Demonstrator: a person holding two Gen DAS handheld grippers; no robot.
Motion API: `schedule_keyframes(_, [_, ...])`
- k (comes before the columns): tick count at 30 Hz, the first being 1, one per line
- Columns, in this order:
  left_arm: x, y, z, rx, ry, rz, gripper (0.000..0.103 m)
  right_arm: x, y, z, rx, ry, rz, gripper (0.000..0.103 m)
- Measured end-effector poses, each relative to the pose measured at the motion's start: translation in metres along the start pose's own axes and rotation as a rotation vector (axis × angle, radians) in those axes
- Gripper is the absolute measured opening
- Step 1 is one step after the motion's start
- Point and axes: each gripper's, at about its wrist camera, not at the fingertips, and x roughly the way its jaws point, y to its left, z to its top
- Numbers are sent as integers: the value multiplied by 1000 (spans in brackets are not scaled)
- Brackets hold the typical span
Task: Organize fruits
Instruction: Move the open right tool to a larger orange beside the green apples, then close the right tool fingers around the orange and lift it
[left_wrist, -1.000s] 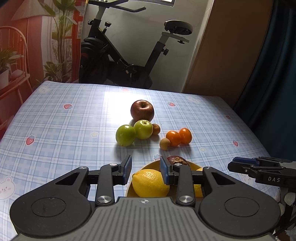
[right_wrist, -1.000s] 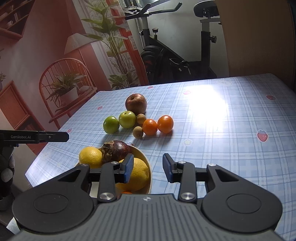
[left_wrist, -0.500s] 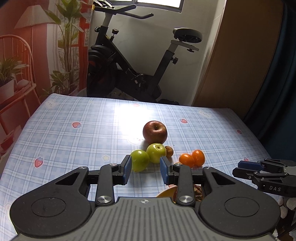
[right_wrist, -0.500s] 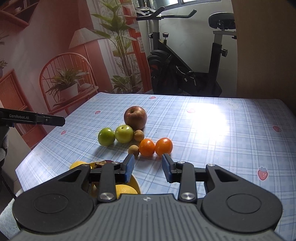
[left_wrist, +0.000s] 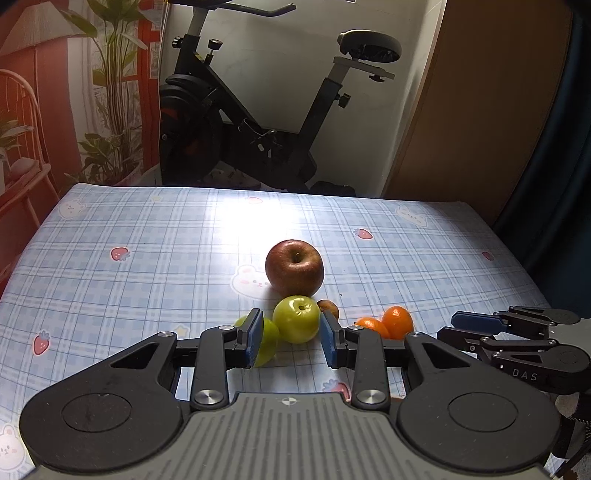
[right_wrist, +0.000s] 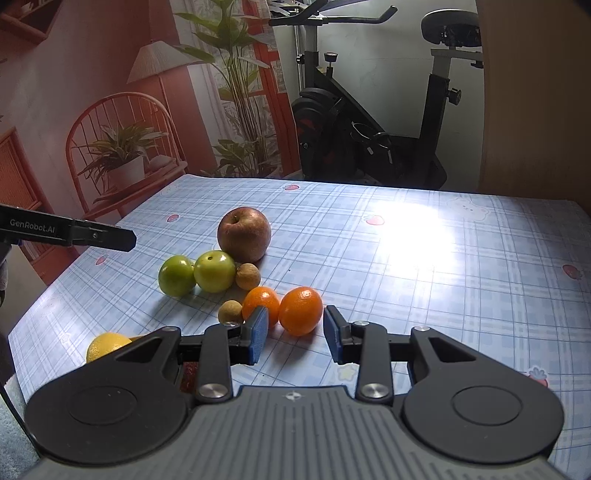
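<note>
Left wrist view: a second ago the yellow bowl and lemon filled the 6 o'clock edge. Both have now dropped out of sight, and the loose fruit on the bench (left_wrist: 147, 258) sits closer. This suggests that the next fruit is being fetched. The left claw (left_wrist: 291, 341) is narrowly parted and empty, and it frames a green apple (left_wrist: 296, 319) lying beyond it. The red apple (left_wrist: 294, 268) lies at 12 o'clock from that. The right claw (left_wrist: 452, 326) comes in at 3 o'clock.

Right wrist view: the right claw is likewise slightly parted and holds nothing, and a tangerine (right_wrist: 300, 311) sits just ahead of its pads. Only this view shows the lemon (right_wrist: 105, 343) at 8 o'clock and a second longan (right_wrist: 229, 312).
</note>
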Motion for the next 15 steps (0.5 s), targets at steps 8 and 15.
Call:
schedule_keyframes(8, [24, -3, 6, -10, 14, -2, 35, 28, -12, 6, 50, 19, 19, 36])
schedule_keyframes(15, [36, -2, 7, 6, 39, -1, 35, 43, -19, 8, 93, 29, 45, 36])
